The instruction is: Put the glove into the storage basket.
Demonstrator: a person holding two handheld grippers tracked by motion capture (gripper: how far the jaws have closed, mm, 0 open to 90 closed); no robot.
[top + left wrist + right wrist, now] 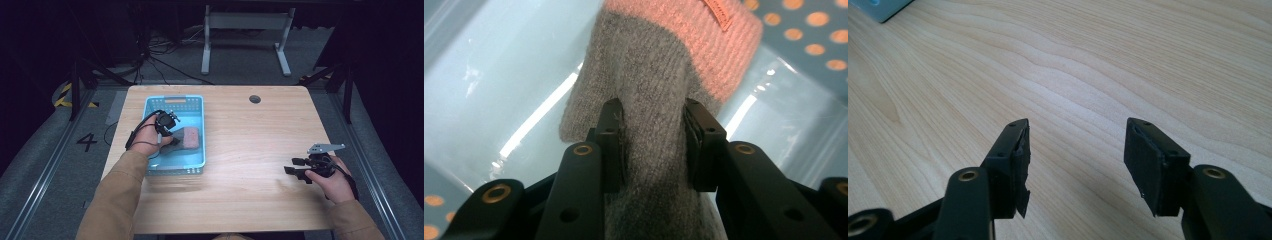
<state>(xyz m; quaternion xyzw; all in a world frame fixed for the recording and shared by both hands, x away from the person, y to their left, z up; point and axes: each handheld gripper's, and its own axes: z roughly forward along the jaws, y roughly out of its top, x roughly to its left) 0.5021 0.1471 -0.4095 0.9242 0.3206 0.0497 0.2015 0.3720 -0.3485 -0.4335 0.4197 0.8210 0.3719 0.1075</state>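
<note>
A grey knitted sock [189, 137] with a pink cuff lies inside the light blue basket [175, 98] on the left half of the table. My left gripper [173, 140] reaches into the basket and is shut on the sock's grey part. In the left gripper view both black pads [611, 135] press into the sock [649, 75], whose pink cuff points away over the basket's floor [499, 75]. My right gripper [291, 167] is held low over the bare wood at the right. It stands open [1075, 130] with nothing between its pads.
The wooden table [250, 150] has a round cable hole [255, 99] near its far edge. A corner of the basket [883, 7] lies off to the right gripper's far left. Beyond the table stand a white desk frame [245, 30] and floor cables [160, 60].
</note>
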